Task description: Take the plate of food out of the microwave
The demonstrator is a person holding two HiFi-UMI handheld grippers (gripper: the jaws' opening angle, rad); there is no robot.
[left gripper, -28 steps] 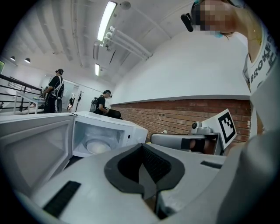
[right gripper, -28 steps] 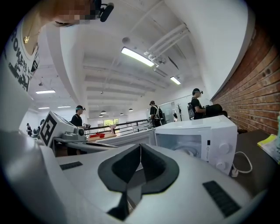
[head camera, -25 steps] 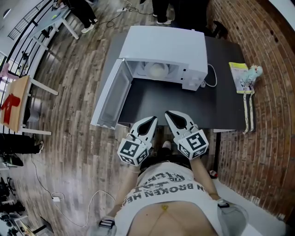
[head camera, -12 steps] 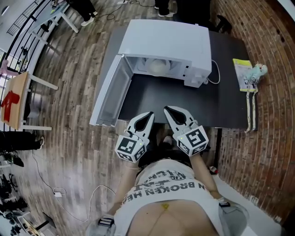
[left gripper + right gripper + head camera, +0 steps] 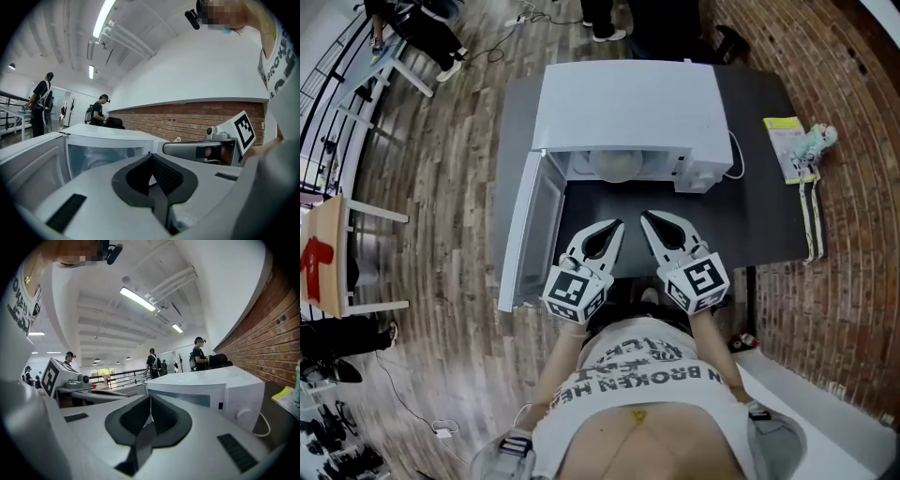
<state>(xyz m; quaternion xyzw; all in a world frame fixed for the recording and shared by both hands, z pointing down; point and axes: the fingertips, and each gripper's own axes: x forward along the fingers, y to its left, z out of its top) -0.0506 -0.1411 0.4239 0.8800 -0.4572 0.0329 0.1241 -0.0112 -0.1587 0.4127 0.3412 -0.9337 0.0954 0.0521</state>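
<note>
**Head view:** The white microwave (image 5: 628, 98) sits on a dark table (image 5: 769, 211) with its door (image 5: 530, 230) swung out to the person's left. The plate of food (image 5: 614, 166) is inside the cooking space, a pale round mound just behind the front opening. It lies straight ahead of both grippers and well apart from them, with bare tabletop between. The left gripper (image 5: 616, 226) lines up with it almost exactly. The right gripper (image 5: 646, 217) points a little to the plate's right, toward the control panel. Both seem about equally far off, so the left looks the better placed to go in, though the open door stands close on its outer side. The plate is round, so it has no long axis to match.

**Left gripper view:** The left gripper (image 5: 151, 161) has its dark ribbed pads pressed together with nothing between them. Beyond the tips the smooth white cooking space (image 5: 101, 157) opens, and a pale rounded shape shows inside, too dim to make out. The right gripper (image 5: 201, 150) shows alongside.

**Right gripper view:** The right gripper (image 5: 150, 401) is likewise closed and empty. Its tips aim at the microwave's glossy front panel (image 5: 187, 398), with a round knob (image 5: 243, 414) further right. The plate is not seen here
</note>
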